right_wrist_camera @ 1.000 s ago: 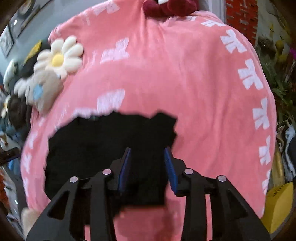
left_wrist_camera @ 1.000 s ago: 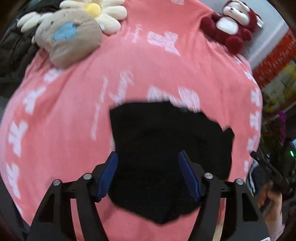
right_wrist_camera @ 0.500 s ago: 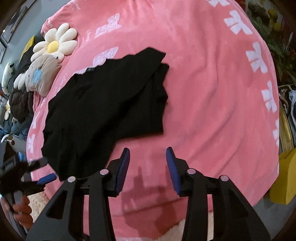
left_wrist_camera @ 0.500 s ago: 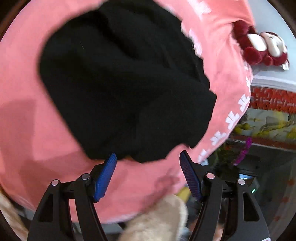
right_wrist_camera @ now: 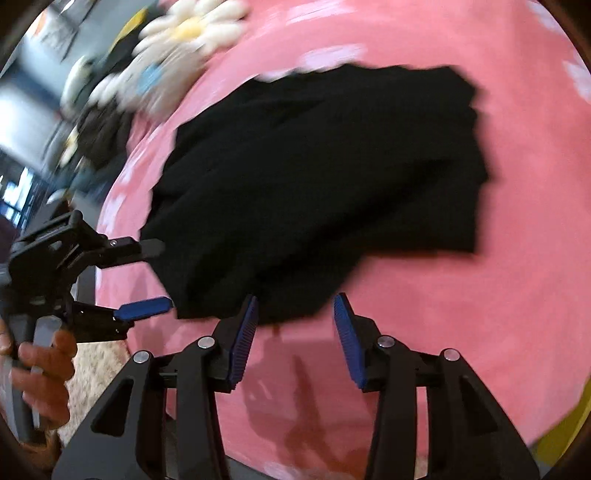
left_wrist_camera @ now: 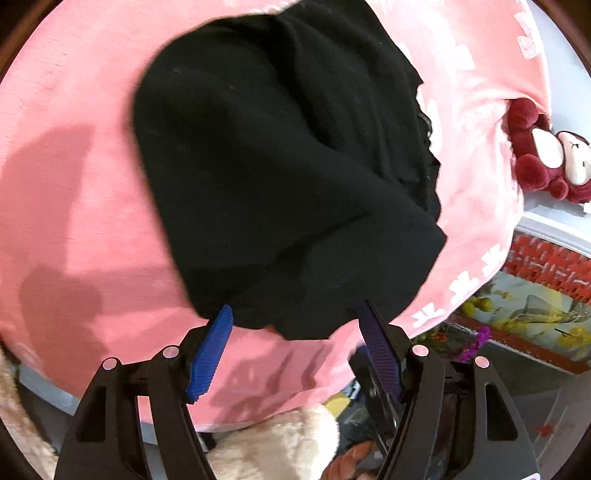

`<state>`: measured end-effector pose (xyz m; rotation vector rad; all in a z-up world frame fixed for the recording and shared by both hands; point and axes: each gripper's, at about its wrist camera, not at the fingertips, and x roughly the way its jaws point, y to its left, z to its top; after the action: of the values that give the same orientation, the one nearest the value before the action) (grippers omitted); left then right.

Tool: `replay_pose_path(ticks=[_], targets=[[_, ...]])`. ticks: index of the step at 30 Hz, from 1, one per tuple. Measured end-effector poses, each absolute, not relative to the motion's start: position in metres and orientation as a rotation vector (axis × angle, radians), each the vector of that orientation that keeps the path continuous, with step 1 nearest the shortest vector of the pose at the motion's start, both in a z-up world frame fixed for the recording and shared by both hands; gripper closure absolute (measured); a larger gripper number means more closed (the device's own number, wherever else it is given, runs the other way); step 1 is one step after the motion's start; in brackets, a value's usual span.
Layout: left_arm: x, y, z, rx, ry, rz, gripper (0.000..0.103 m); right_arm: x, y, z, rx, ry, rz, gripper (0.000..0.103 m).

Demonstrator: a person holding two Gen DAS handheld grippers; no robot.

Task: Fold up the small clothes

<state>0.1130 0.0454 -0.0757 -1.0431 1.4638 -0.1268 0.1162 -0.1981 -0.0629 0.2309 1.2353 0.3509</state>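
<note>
Across the middle of both wrist views lay a black garment (left_wrist_camera: 288, 166), folded over on itself in loose layers on a pink blanket (left_wrist_camera: 74, 166) printed with white bow shapes. Seen from the left wrist, the cloth filled the centre and upper part of the frame, and its lower edge reached down to the tips of the left gripper (left_wrist_camera: 295, 328). That gripper's blue-padded jaws stood spread wide, with nothing between them; the left pad just touched or overlapped the garment's hem, though contact could not be settled. At the right edge of that frame a dark red plush toy (left_wrist_camera: 535, 162) sat beside the blanket.

From the right wrist, the picture was blurred. The garment (right_wrist_camera: 325, 184) occupied the centre, and the right gripper (right_wrist_camera: 295, 321) sat at the lower middle, jaws parted and empty, tips at the cloth's near edge. The left gripper (right_wrist_camera: 155, 277) appeared at the left of this frame, jaws apart at the garment's left corner. A flower-shaped plush (right_wrist_camera: 184, 29) lay in the upper left.
</note>
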Motion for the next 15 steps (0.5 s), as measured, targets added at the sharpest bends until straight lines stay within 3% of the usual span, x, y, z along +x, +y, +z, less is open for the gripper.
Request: replay_pose_path(ticks=[2, 3, 4, 5, 15], targets=[[0.11, 0.052, -0.076, -1.02, 1.462, -0.117, 0.035, 0.124, -0.181, -0.074, 0.217, 1.253, 0.387, 0.061], [0.108, 0.054, -0.076, -1.022, 1.46, -0.114, 0.035, 0.127, -0.173, -0.08, 0.206, 1.263, 0.402, 0.069], [0.107, 0.056, -0.077, -1.035, 1.46, -0.113, 0.035, 0.128, -0.168, -0.082, 0.199, 1.272, 0.418, 0.09], [0.106, 0.056, -0.078, -1.047, 1.465, -0.114, 0.035, 0.129, -0.166, -0.082, 0.196, 1.275, 0.43, 0.101], [0.106, 0.038, -0.103, -1.286, 1.53, -0.185, 0.035, 0.092, -0.179, -0.013, 0.223, 1.166, 0.539, 0.101]])
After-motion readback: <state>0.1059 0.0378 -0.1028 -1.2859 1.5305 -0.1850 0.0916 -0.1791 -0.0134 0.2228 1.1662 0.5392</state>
